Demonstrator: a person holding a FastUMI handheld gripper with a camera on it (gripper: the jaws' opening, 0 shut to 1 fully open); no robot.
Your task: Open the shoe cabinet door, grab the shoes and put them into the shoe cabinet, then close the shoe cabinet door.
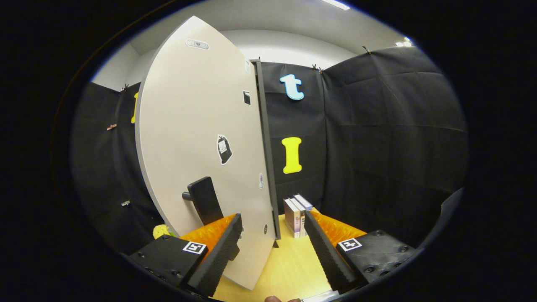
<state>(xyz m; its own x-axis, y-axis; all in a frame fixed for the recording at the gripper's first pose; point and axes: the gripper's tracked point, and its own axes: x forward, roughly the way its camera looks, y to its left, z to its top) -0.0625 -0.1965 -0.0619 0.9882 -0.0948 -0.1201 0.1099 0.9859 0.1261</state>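
though the cabinet's inside is hidden behind its swung door, the gripper view shows the shoe cabinet door (201, 138) as one large pale panel standing on the table (289, 260), edge-on toward the camera and tilted by the lens, with its dark frame edge (266, 147) running down its right side. one dark handle (204, 200) juts from the panel's lower part, just ahead of the left finger and not touched by it. the jaws of the gripper (272, 247) are open, the two fingers spread wide apart with nothing between them but bare table and the door's bottom corner; the left finger overlaps the door's lower edge in the picture, and whether it touches cannot be told. several small stickers sit on the door: one dark one near the middle (224, 149), a small dark one higher up near the right edge, an oval badge near the top, and one or two tiny ones low down that are too small to make out. beyond the right finger, three books (297, 214) stand upright together on the table, just beside the frame's foot. a small yellow object (161, 230) peeks out low to the left of the door, mostly cut off by the left finger's mount, so what it is cannot be told. no shoe can be made out. at the very bottom, a sliver of a fingertip (275, 299) is cut off.
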